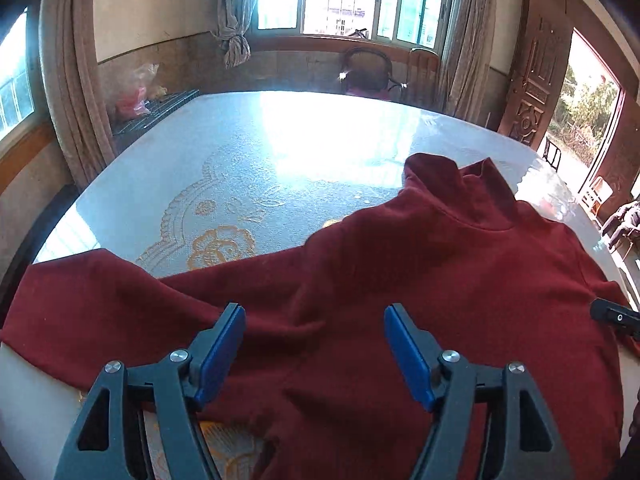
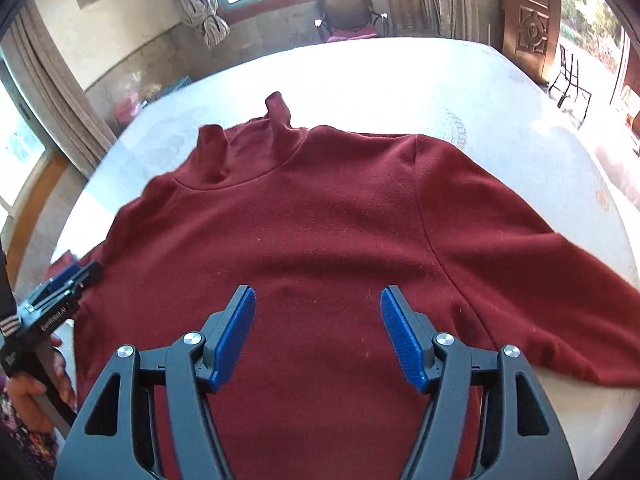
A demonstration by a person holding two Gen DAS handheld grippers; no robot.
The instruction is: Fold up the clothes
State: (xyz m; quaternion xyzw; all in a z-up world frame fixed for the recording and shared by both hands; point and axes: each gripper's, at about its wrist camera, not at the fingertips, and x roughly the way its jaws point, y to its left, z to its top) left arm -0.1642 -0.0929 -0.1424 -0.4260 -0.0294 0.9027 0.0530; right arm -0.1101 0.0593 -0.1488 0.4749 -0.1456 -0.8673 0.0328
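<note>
A dark red high-neck sweater [image 2: 328, 232] lies spread flat on the white table [image 2: 420, 80], collar [image 2: 256, 148] pointing away from me. In the left wrist view the sweater [image 1: 440, 280] fills the lower right, and its left sleeve [image 1: 100, 300] stretches to the table's left edge. My left gripper [image 1: 315, 316] is open and empty, hovering over the sweater near the left armpit. My right gripper [image 2: 318, 300] is open and empty, hovering over the middle of the sweater's body. The left gripper also shows in the right wrist view [image 2: 70, 280] at the sweater's left side.
The table [image 1: 240, 152] has a white cover with a gold floral pattern [image 1: 220, 240]. A chair [image 2: 348, 16] stands behind the table by the windows. A wooden door [image 2: 528, 12] and an open doorway are at the right. A rack with a plastic bag [image 1: 134, 92] stands at the far left.
</note>
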